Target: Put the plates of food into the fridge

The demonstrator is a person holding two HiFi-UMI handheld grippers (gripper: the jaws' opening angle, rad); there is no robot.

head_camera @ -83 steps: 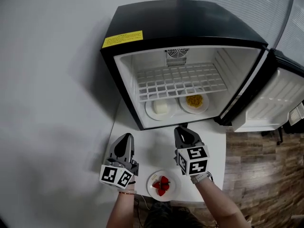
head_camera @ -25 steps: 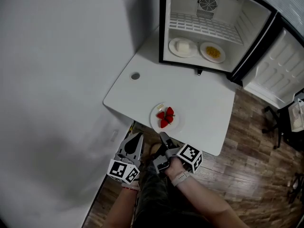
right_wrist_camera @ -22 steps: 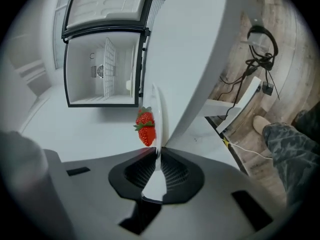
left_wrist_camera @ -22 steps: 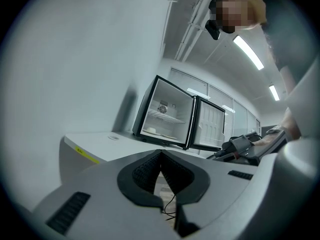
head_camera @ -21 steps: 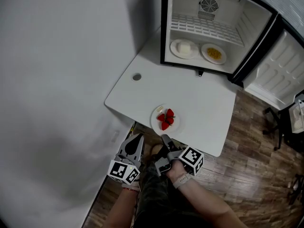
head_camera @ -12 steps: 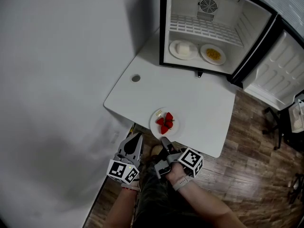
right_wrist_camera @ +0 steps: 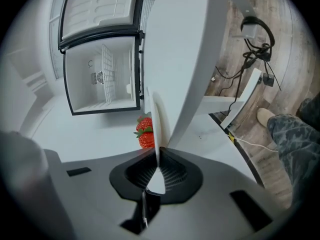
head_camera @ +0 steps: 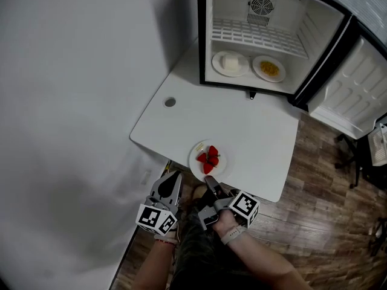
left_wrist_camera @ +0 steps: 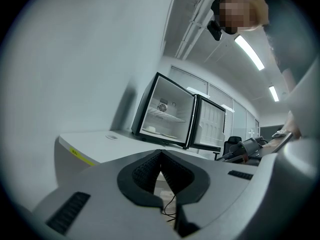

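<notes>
At the edge of the white table (head_camera: 242,125), a round white strawberry plate (head_camera: 198,160) lies flat. Right hand-held gripper (head_camera: 208,180) has just been closing and pinches its rim. The left hand-held gripper (head_camera: 174,175) is closed, empty.

We look down on a plain pale grey wall (head_camera: 72,101) beside a white tabletop (head_camera: 242,125) that has a round cable hole (head_camera: 170,102) near its wall side. Past its edge lies a brown wood-plank floor (head_camera: 326,222), where black cables (right_wrist_camera: 249,57) trail. Overhead we see long strip lights (left_wrist_camera: 248,52).

A white table (head_camera: 260,132) stands on wooden floor (head_camera: 320,222) beside a grey wall (head_camera: 72,101).
</notes>
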